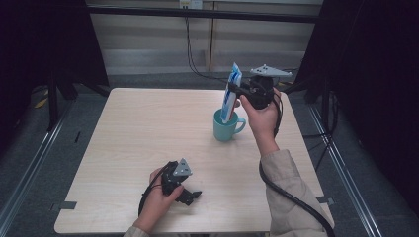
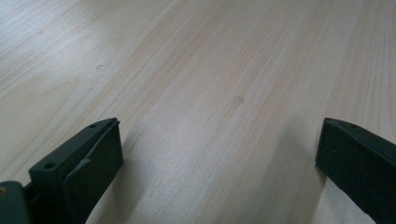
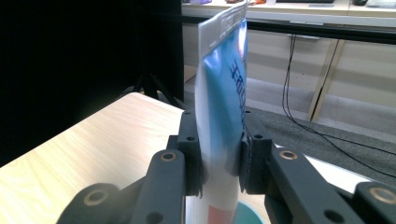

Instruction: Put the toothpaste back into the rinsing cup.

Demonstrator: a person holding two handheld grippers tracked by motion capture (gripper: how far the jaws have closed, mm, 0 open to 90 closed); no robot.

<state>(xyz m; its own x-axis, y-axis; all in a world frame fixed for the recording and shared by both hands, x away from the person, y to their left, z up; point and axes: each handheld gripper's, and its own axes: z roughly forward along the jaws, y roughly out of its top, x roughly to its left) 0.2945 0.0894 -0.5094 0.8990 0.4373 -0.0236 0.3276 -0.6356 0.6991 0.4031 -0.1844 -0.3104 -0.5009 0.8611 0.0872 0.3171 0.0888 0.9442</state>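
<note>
A blue and white toothpaste tube (image 1: 231, 94) stands nearly upright with its lower end inside a teal mug (image 1: 227, 127) on the right half of the table. My right gripper (image 1: 236, 90) is shut on the tube's upper part, and in the right gripper view both jaws press the tube (image 3: 220, 116) from either side above the mug rim (image 3: 247, 215). My left gripper (image 1: 193, 196) rests low near the table's front edge, held by a hand, jaws wide open on bare wood (image 2: 219, 140) with nothing between them.
The light wooden table (image 1: 148, 128) stands on a grey floor with black curtains on both sides. Cables (image 1: 190, 49) hang behind the table's far edge. A black cable (image 1: 291, 197) trails from the right gripper along the sleeve.
</note>
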